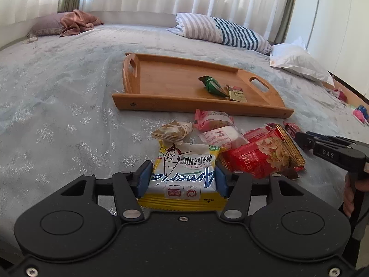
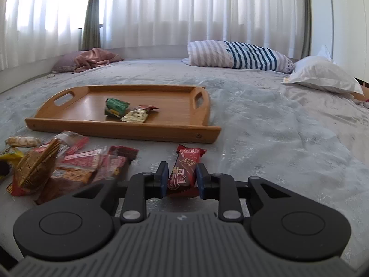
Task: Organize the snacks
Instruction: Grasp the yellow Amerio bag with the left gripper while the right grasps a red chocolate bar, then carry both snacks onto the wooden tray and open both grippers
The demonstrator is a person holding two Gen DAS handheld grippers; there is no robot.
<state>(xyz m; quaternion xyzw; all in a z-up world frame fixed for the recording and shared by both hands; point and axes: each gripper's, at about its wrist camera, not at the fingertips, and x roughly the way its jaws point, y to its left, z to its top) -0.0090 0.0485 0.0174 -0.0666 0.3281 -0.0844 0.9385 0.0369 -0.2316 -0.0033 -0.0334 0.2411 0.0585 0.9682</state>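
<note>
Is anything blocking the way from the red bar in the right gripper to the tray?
Nothing visible. Bare bedspread lies between the red bar and the tray; only its low front rim must be cleared. The snack pile sits off left.

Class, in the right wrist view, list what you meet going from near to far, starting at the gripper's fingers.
Right gripper → red snack bar → wooden tray → green packet → striped pillow → white curtains.
</note>
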